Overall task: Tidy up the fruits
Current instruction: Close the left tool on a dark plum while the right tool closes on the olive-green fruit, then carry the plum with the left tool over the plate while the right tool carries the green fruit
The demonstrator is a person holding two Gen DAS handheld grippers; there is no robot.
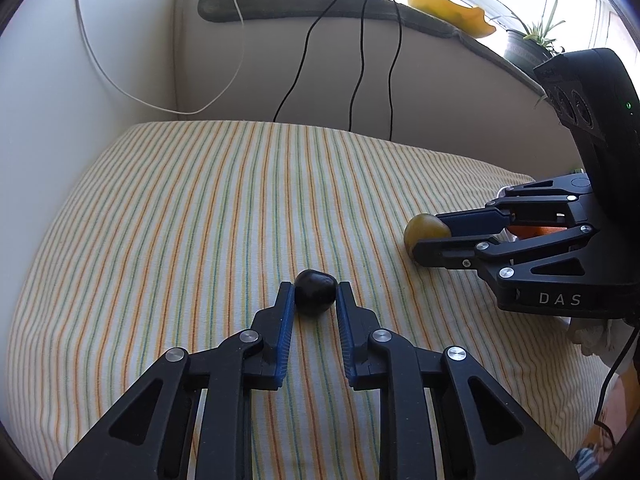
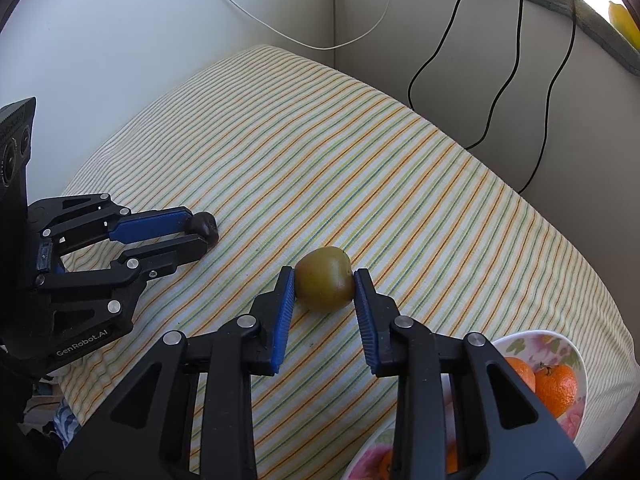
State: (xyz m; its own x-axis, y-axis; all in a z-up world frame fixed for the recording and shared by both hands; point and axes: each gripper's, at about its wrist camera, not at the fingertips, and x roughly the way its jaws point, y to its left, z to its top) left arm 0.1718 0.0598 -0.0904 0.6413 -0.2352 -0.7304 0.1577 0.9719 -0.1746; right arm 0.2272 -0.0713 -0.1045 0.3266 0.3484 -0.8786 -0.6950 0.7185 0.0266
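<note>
— What colours am I looking at?
— I see a near-black plum [image 1: 315,292], an olive-green fruit [image 2: 325,278], a cloth [image 1: 200,208] striped orange, green and white, blue finger pads [image 2: 285,312], orange tangerines [image 2: 558,388] and a pink-flowered bowl [image 2: 520,344].

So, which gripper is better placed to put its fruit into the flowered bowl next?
The right gripper, probably. Its fingers close on the green-brown fruit, and the flowered bowl with oranges lies just beside it. The left gripper brackets the dark fruit farther from the bowl.
</note>
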